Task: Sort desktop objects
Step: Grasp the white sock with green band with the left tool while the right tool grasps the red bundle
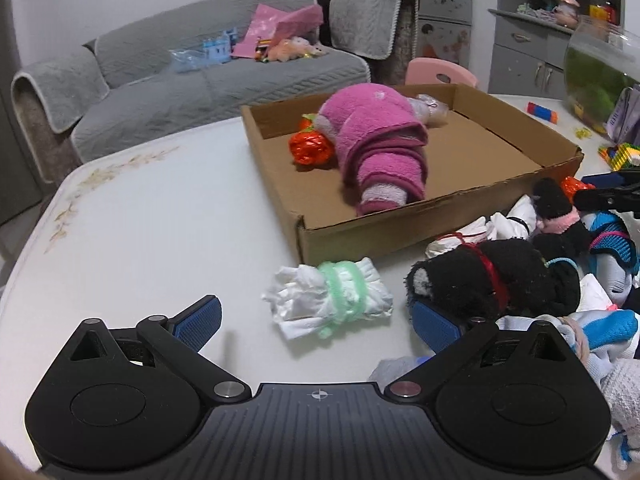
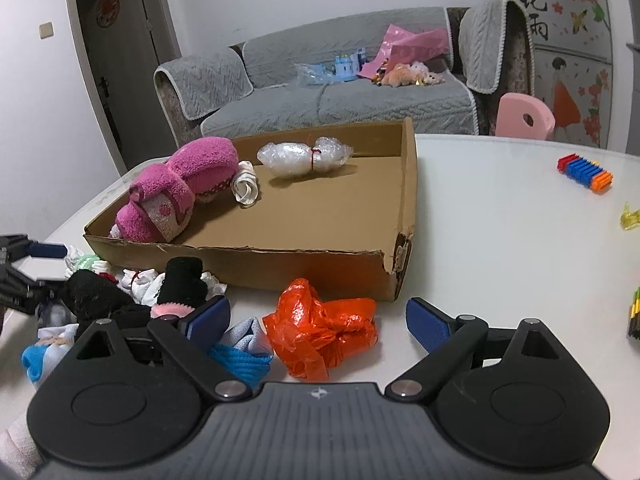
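Note:
A shallow cardboard box (image 1: 400, 220) (image 2: 280, 260) lies on the white table and holds a rolled pink towel (image 1: 380, 140) (image 2: 180, 188), an orange foil ball (image 1: 310, 148), a clear plastic bundle (image 2: 304, 158) and a white sock roll (image 2: 245, 188). My left gripper (image 1: 316, 322) is open, its blue pads either side of a white bundle tied with green bands (image 1: 332, 300); a black fuzzy sock (image 1: 492, 276) touches its right pad. My right gripper (image 2: 318, 320) is open around a crumpled orange plastic bag (image 2: 320, 328), pads apart from it.
A heap of socks (image 1: 600, 292) (image 2: 120, 304) lies in front of the box. Toy brick strips (image 2: 586, 174) (image 1: 542, 112) and a yellow wrapper (image 2: 630, 216) lie on the table to the right. A glass bowl (image 1: 600, 76) stands far right. A grey sofa (image 2: 340, 92) is behind.

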A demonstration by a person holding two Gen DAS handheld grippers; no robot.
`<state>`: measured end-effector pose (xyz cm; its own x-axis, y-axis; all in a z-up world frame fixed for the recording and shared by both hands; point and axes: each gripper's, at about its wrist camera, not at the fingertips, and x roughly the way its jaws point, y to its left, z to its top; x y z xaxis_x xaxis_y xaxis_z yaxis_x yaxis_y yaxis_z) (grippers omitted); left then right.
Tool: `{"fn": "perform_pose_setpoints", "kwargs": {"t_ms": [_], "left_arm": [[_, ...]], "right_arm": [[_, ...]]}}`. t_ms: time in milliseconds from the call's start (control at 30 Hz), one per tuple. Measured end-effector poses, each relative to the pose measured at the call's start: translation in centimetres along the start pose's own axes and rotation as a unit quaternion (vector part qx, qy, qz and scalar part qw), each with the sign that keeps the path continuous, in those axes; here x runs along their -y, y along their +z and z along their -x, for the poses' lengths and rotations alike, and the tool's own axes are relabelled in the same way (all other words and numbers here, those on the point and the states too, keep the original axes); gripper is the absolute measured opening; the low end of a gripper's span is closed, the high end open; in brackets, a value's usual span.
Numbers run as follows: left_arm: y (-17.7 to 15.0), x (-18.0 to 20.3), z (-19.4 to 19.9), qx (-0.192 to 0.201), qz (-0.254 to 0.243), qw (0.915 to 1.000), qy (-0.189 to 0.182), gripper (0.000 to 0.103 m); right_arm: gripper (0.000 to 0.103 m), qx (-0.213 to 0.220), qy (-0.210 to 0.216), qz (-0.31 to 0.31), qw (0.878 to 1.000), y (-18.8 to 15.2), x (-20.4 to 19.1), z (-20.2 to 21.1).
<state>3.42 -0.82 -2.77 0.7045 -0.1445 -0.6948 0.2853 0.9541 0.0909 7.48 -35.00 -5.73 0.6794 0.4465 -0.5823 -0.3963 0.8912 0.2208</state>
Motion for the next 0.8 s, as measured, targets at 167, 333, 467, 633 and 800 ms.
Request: {"fn": "perform_pose_setpoints", "kwargs": {"t_ms": [167, 333, 467, 633, 800], "left_arm": [[0.7, 0.2, -0.7, 0.005, 0.007, 0.9999, 0.007, 0.102], [0.5, 0.7, -2.2, -0.006, 0.013, 0.9997, 0.019, 0.102], [0.1, 0.3, -2.2, -0.001, 0.050, 0.9987, 0.001, 0.100], [0.1, 0.9, -1.4, 0.010, 0.048, 0.9988, -0.005, 0.069], [-0.4, 1.2, -0.6, 0.009, 0.054, 0.9985, 0.000, 0.068]], "right_arm": [[0.084, -0.007, 0.005, -0.013, 1.000, -0.1, 0.1, -0.5], [0.074, -0.007, 0.006, -0.012, 1.000, -0.1, -0.1, -0.4], [0.058, -0.011, -0.001, -0.017, 1.000, 0.0, 0.0, -0.2], [0.052, -0.013, -0.001, -0.023, 1.000, -0.1, 0.2, 0.3], [0.051, -0.005, 0.001, -0.033, 0.999, -0.1, 0.5, 1.2]]}}
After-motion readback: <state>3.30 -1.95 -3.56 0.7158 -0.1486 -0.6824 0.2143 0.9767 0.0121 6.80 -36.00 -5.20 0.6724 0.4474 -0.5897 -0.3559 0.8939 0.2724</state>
